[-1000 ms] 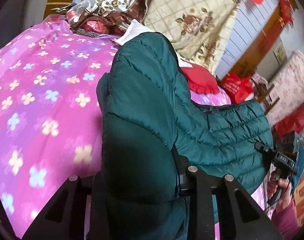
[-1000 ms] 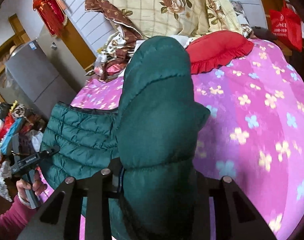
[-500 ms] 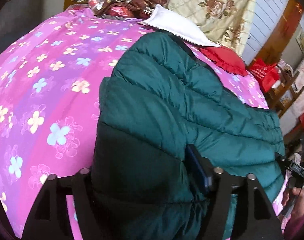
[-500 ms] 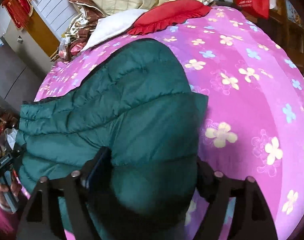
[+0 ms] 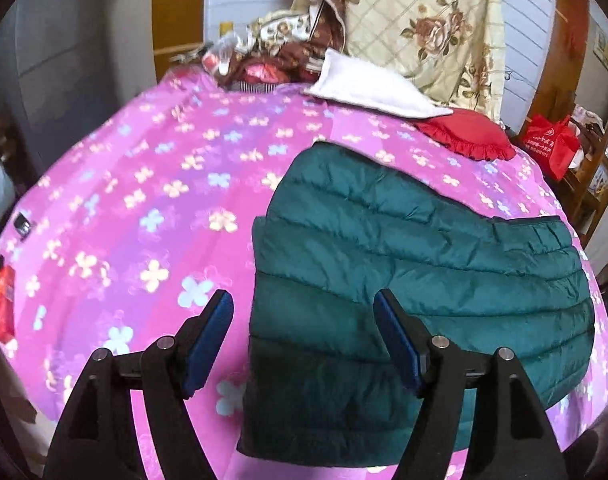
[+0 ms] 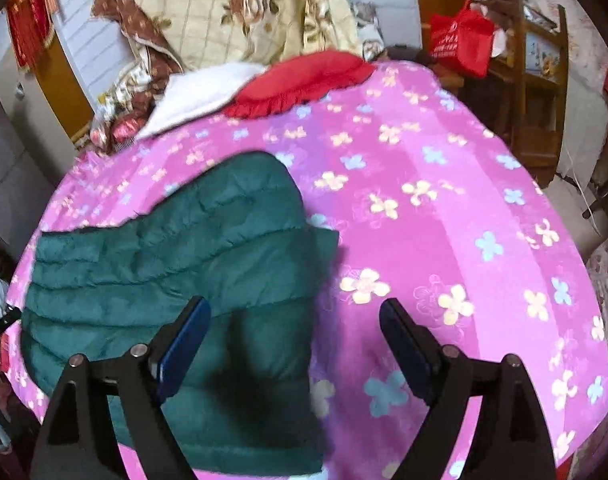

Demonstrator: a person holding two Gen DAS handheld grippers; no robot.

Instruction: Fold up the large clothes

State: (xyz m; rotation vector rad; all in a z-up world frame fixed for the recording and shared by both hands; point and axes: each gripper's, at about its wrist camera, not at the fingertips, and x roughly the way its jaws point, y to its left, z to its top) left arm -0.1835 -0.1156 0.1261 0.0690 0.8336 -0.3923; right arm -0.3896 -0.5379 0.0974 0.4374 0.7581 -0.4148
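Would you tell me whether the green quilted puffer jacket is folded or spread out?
Folded: the green quilted puffer jacket lies doubled on the pink flowered bedspread, one layer overlapping another.

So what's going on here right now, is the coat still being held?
No. A person is folding a green puffer jacket on a bed with a pink flowered bedspread. The jacket lies on the bedspread, folded over on itself. Both tools are open and hold nothing: the left tool hangs over the jacket's left edge, and the right tool over its right edge. A red pillow and a white pillow lie at the far end of the bed, apart from the jacket.
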